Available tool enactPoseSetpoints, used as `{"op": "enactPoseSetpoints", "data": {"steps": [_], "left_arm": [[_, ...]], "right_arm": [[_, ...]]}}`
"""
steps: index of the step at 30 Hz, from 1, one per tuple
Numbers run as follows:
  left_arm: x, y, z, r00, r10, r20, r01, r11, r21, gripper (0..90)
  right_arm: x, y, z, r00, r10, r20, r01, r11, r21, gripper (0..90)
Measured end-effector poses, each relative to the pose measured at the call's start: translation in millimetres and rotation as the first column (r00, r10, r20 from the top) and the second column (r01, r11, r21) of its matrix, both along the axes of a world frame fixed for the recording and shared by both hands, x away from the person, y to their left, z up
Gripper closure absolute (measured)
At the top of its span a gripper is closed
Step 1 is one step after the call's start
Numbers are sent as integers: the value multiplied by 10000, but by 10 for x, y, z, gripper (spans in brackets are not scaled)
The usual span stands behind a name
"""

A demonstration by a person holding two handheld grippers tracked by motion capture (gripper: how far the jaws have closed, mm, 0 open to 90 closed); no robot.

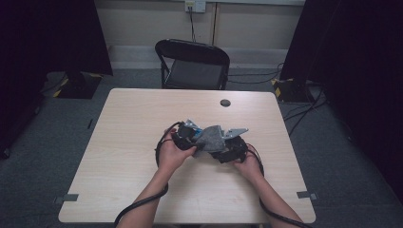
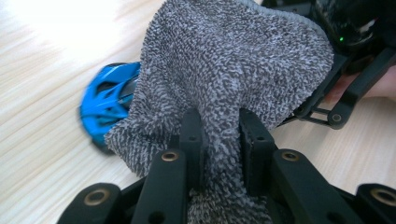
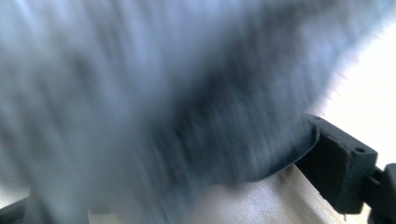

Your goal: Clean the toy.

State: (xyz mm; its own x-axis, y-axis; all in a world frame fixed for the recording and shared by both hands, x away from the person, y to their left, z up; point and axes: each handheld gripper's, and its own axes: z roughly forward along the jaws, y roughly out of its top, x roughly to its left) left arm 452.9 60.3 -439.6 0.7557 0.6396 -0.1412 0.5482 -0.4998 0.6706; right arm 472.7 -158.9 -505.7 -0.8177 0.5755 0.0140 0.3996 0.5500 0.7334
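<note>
Jaws of the left gripper (image 2: 219, 140) clamp the grey cloth (image 2: 233, 70).
Right gripper (image 1: 233, 148), jaws apart, cups something under the cloth above the tabletop (image 1: 133, 128); blue toy car (image 2: 107, 109) just beside. Probably wiping; next needs steady rubbing.

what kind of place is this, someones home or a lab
Most likely a lab or recording room, not a home: a bare wooden table, black curtains at both sides, a folding chair, and cables across grey carpet.
</note>
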Motion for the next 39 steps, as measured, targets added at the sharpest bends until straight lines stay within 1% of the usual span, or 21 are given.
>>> {"op": "enactPoseSetpoints", "data": {"steps": [2,4,5,9,11,12,14,16,21,24,27,29,31,34,35,39], "left_arm": [[-9,-104,-41,9995,-317,75,313,9987,406,743],[-25,-175,-84,9990,-416,150,402,9956,845,742],[-28,-196,-113,9989,-425,179,406,9943,987,743],[-25,-185,-126,9995,-241,217,218,9950,975,743],[-16,-163,-109,9994,-146,315,110,9935,1131,742],[-12,-155,-108,9995,-76,293,44,9942,1078,742],[8,-126,-100,9994,72,349,-111,9934,1142,742],[25,-97,-95,9992,229,335,-265,9933,1124,741],[41,-62,-95,9993,215,309,-250,9931,1145,740],[41,-66,-83,9992,238,313,-271,9939,1073,741],[55,-53,-67,9988,298,385,-342,9923,1188,741],[69,-45,-67,9986,406,331,-442,9925,1137,741],[95,-29,-69,9984,470,321,-507,9910,1235,741],[129,-6,-78,9974,631,363,-672,9897,1264,740],[140,5,-81,9968,702,392,-749,9880,1352,740],[187,79,-94,9947,962,353,-1001,9857,1357,740]], "right_arm": [[-2,0,0,10000,-6,16,6,10000,-10,185],[-7,-1,1,10000,-12,12,12,10000,-11,186],[-8,-1,1,10000,-15,18,15,10000,-12,186],[-10,-2,1,10000,-14,19,14,10000,-11,188],[-14,-3,2,10000,21,32,-21,10000,9,203],[-15,-4,2,10000,43,39,-43,10000,21,207],[-15,-8,2,10000,54,13,-54,10000,61,221],[-17,-16,4,10000,-61,19,61,9999,107,244],[-19,-18,4,10000,-45,29,45,9999,113,252],[-20,-19,4,10000,-32,31,32,9999,127,254],[-21,-20,4,10000,-25,36,25,9999,130,255],[-21,-21,4,10000,-24,38,24,9999,129,255],[-21,-21,4,10000,-21,35,20,9999,129,255],[-21,-21,4,10000,-22,34,22,9999,129,255],[-22,-21,4,10000,-24,37,23,9999,129,255],[-23,-22,4,10000,-30,40,30,9999,130,256]]}}
